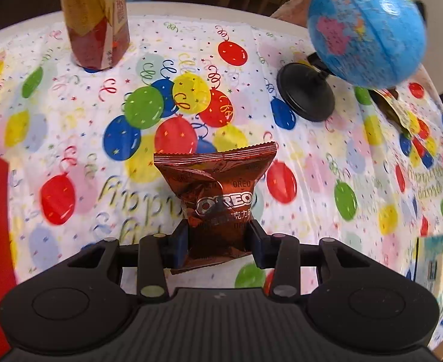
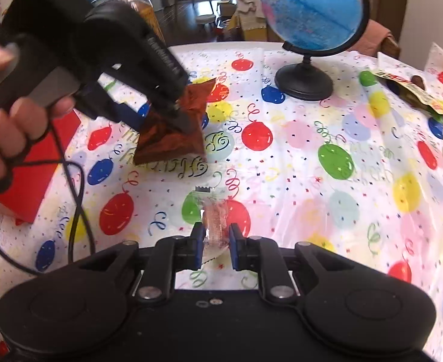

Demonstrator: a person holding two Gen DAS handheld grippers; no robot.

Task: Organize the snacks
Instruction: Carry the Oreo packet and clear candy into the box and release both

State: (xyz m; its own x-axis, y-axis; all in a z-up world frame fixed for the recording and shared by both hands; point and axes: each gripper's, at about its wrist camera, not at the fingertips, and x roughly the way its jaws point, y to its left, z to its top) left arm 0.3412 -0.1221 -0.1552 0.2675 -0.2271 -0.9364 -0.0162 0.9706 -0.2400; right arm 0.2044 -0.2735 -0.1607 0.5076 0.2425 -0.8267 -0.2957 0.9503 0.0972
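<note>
My left gripper (image 1: 220,236) is shut on a brown foil Oreo packet (image 1: 218,193), which it holds above the balloon-print tablecloth (image 1: 312,166). The right wrist view shows that same left gripper (image 2: 173,114) from the side, with the Oreo packet (image 2: 173,138) hanging from it and a hand around its handle. My right gripper (image 2: 216,242) is shut on a small clear-wrapped candy (image 2: 214,226), lifted just off the cloth.
A blue globe (image 1: 366,27) on a black base (image 1: 306,93) stands at the back right. A tall red and gold canister (image 1: 96,18) is at the back left. A red box (image 2: 37,163) lies at the left edge, and a green-yellow wrapper (image 2: 414,90) at the far right.
</note>
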